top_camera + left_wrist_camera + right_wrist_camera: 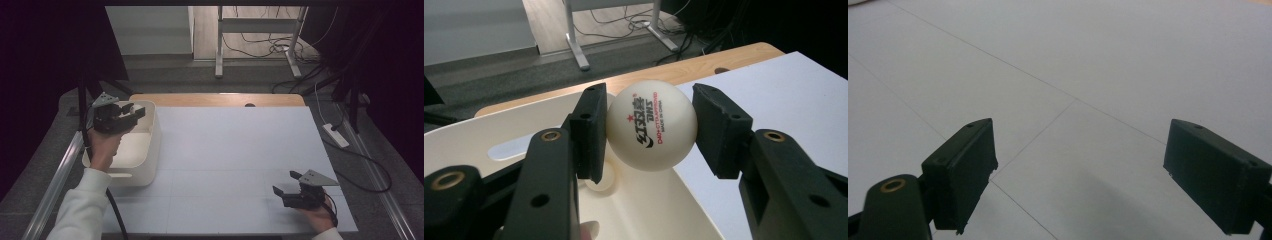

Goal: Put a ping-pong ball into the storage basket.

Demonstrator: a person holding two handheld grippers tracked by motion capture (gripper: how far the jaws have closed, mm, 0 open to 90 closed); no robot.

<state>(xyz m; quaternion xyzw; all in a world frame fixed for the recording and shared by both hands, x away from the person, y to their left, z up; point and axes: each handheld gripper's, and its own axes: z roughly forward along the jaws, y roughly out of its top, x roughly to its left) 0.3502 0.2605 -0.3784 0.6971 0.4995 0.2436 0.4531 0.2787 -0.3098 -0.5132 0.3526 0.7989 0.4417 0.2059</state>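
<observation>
Ball: a round, smooth, cream-white ball [651, 125] sits in the middle of the left gripper view. It looks like hard shiny plastic. It has a small red star and red and black print on its front.
Where the ball is: it hangs in the air over the open tub, at the left of the high view [131, 108].
Left gripper: the left gripper [646, 130] is black and boxy, with brass-coloured rings in its arms. Its jaws are clamped on the ball, one flat dull pad on each side.
Left hand: a hand [102, 145] in a white sleeve holds that gripper from below, at the left of the high view.
Tub: the tub [150, 150] is creamy white plastic with smooth walls and rounded corners. It has a long slot for a handle in its wall. It stands on the left part of the surface.
Second ball: another small pale ball [605, 180] lies down on the floor of the tub, partly hidden behind the left jaw.
Right gripper: the right gripper [287, 184] is at the lower right of the high view, low over the surface. Its jaws are wide apart with nothing between them. The pads are dark, flat blocks with tiny screw holes.
Surface: the surface [235, 150] is a flat, pale sheet with thin straight lines across it. A strip of light wood [220, 99] shows along its far edge.
</observation>
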